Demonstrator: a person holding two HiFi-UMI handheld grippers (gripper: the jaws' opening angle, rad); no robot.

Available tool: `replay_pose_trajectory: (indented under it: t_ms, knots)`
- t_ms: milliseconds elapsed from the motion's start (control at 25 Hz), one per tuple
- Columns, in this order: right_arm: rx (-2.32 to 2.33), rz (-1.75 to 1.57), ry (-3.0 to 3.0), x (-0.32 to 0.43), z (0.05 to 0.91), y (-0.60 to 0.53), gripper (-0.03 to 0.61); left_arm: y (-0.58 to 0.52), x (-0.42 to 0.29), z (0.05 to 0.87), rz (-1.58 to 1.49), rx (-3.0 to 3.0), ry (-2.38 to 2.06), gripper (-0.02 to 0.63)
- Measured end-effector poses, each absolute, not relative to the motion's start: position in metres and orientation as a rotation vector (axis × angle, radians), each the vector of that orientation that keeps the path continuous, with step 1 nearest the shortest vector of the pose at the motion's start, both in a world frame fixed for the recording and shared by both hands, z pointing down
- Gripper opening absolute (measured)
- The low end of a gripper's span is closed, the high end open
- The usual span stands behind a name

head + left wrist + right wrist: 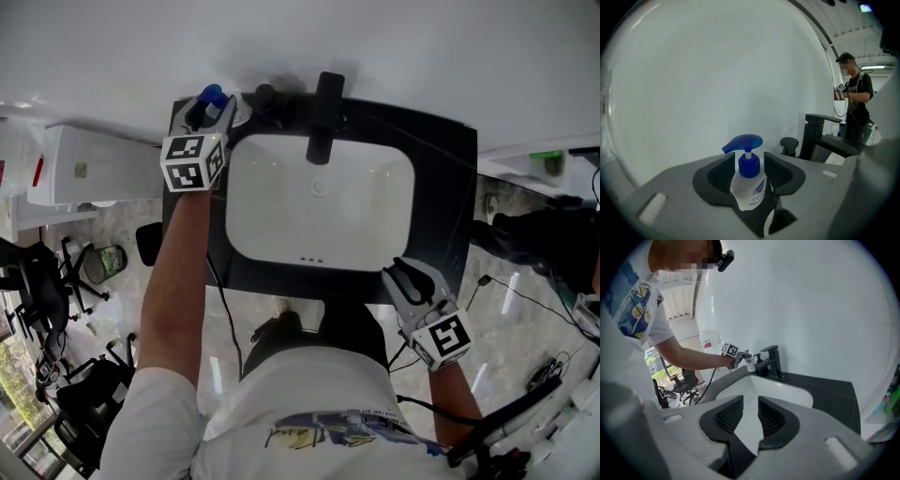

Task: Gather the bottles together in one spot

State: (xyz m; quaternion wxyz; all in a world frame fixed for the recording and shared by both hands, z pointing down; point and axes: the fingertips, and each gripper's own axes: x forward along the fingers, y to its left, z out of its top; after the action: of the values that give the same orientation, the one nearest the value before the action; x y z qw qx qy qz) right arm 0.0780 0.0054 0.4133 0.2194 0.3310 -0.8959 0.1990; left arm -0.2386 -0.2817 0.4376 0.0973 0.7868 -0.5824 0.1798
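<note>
Head view: white basin (281,220), empty, set in black counter (442,187); faucet (323,117) behind. Pump bottle (212,99) stands at back-left corner between left gripper's (208,112) parted, non-gripping jaws. Right gripper (405,277), narrowly parted, holds nothing.

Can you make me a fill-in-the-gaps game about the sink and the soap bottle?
1. The bottle has a ___ pump on top.
2. The right gripper has ___ between its jaws.
3. The faucet behind the white basin is ___ in colour.

Missing words: blue; nothing; black.
</note>
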Motion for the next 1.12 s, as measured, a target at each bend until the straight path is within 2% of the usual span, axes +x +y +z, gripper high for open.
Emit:
replay_pose_trajectory:
  t_ms: [240,440,920,1120]
  knots:
    - [0.91,0.545,-2.481,0.08,0.414,0.003,0.095,-0.282,-0.243,0.439,0.537,2.304,-1.754,0.255]
    - [0.895,0.533,-2.499,0.073,0.412,0.0,0.095,-0.27,-0.247,0.435,0.551,2.294,-1.761,0.273]
    - [0.89,0.48,-2.516,0.048,0.407,0.019,0.095,-0.2,-0.266,0.421,0.49,2.261,-1.742,0.262]
    - [0.906,0.448,-2.515,0.034,0.401,0.038,0.095,-0.154,-0.261,0.408,0.439,2.304,-1.658,0.195]
